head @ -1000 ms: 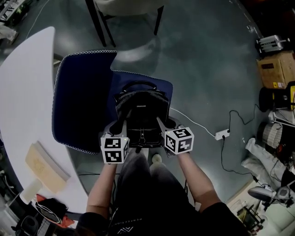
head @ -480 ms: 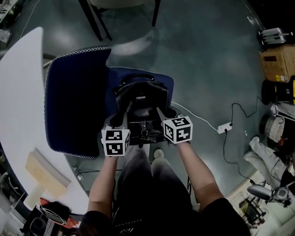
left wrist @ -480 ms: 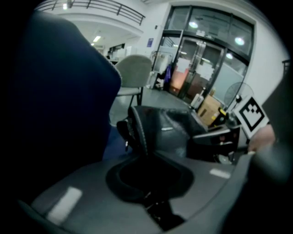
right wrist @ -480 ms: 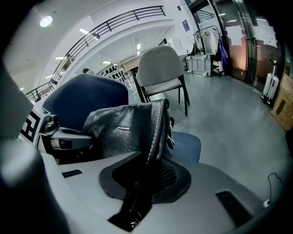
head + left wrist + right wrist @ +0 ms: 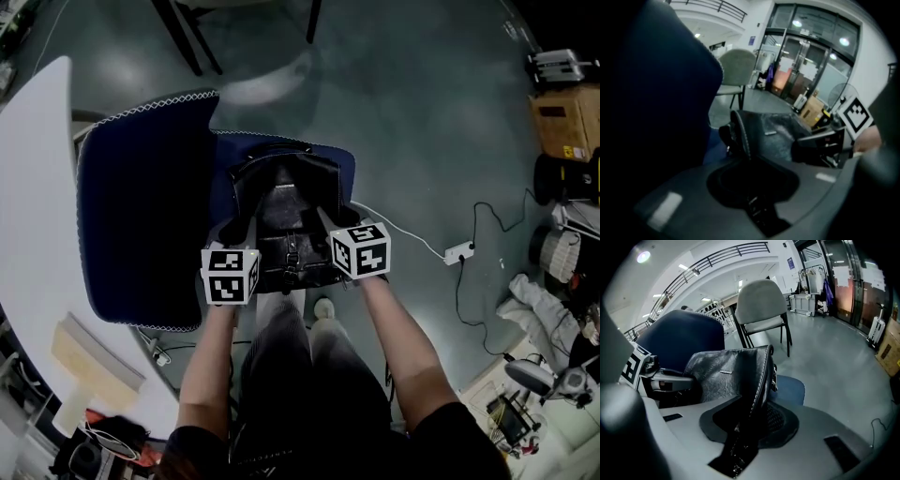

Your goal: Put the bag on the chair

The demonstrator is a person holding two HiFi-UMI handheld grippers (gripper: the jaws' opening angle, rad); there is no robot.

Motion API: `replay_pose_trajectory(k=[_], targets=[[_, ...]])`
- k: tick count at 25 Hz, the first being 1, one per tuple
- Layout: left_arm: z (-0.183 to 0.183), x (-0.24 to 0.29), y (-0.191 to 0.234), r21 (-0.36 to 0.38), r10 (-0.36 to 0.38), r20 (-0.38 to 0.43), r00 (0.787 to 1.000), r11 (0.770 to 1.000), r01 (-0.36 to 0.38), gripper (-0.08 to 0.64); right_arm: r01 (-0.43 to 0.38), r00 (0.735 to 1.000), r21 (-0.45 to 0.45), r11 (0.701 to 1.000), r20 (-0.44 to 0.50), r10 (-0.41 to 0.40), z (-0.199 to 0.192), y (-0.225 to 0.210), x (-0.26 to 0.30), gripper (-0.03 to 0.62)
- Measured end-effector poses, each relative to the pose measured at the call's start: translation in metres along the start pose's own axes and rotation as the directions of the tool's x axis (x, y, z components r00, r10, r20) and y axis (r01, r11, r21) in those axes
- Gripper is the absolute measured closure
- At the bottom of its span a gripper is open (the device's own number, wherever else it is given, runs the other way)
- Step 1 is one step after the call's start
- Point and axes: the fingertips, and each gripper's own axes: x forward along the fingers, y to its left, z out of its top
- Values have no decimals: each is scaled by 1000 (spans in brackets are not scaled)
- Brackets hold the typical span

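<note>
A black leather bag (image 5: 286,211) sits upright on the blue seat (image 5: 342,167) of the chair, in front of its dark blue backrest (image 5: 141,234). My left gripper (image 5: 240,230) is at the bag's near left edge and my right gripper (image 5: 325,222) at its near right edge. In the left gripper view the bag's stitched edge (image 5: 743,133) runs down between the left gripper's (image 5: 746,168) opening jaws, still nipped. In the right gripper view the bag's side (image 5: 729,376) stands between the right gripper's (image 5: 751,423) opening jaws, with a gap showing at one pad.
A white table (image 5: 37,187) curves along the left with a pale wooden block (image 5: 89,361) on it. A grey chair (image 5: 761,301) stands beyond the blue one. On the floor at the right lie a power strip (image 5: 459,251) with its cable and a cardboard box (image 5: 567,122).
The bag has settled lower onto the seat and its handle no longer stands up. Both grippers stay at its near corners, shifted slightly forward.
</note>
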Motion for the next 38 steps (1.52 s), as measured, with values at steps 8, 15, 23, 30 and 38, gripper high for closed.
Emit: replay_pose_trajectory(k=[8, 15, 23, 30, 38], targets=[[0, 13, 8, -18, -16, -3, 1000, 1000, 16, 485, 15, 1000, 14, 1000, -19, -15, 2, -8, 13, 472], [1, 18, 14, -20, -7, 18, 1000, 1000, 8, 459, 24, 999, 25, 999, -41, -23, 4, -13, 18, 440], [0, 26, 9, 8, -29, -6, 1000, 1000, 29, 334, 77, 995, 24, 997, -62, -75, 5, -21, 21, 386], [-3, 24, 21, -58, 4, 7, 1000, 998, -4, 268, 126, 988, -19, 992, -83, -127, 0, -24, 11, 314], [-1, 3, 24, -90, 61, 27, 998, 994, -59, 276, 124, 992, -16, 992, -29, -124, 6, -17, -10, 354]])
